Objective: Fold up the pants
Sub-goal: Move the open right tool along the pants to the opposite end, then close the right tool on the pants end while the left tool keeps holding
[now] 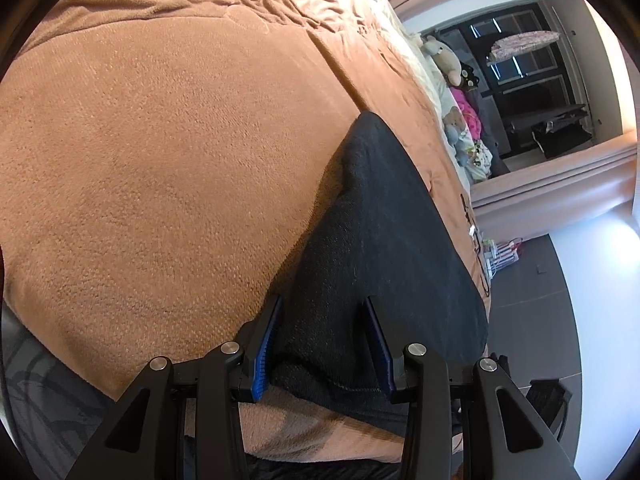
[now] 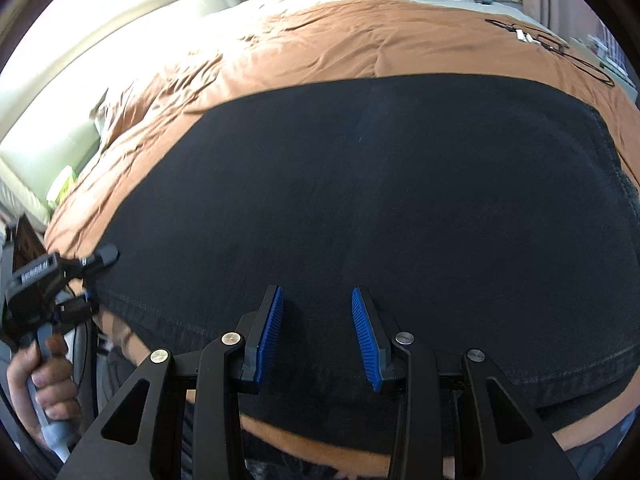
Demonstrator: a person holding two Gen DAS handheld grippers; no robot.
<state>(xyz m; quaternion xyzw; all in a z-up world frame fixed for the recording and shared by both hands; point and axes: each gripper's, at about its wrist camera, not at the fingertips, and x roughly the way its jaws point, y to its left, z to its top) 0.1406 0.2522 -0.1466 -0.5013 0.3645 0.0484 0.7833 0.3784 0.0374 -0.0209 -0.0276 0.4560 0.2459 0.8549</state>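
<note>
Black pants (image 2: 380, 200) lie spread flat across an orange-brown blanket (image 2: 360, 40) on a bed. My right gripper (image 2: 317, 289) hovers over their near hem, pointing down, open, with nothing between its blue pads. At the pants' left edge my left gripper (image 2: 102, 278) is turned on its side, one finger over the cloth and one under it, held by a person's hand (image 2: 44, 376). In the left wrist view the pants (image 1: 380, 220) run away as a raised fold. Their bunched edge fills the gap of the left gripper (image 1: 322, 299), which is shut on it.
Blanket (image 1: 160, 160) stretches wide to the left of the pants. Stuffed toys (image 1: 444, 56) and pillows sit at the head of the bed. A black cable (image 2: 552, 44) lies on the blanket beyond the pants. Grey floor (image 1: 540, 300) borders the bed.
</note>
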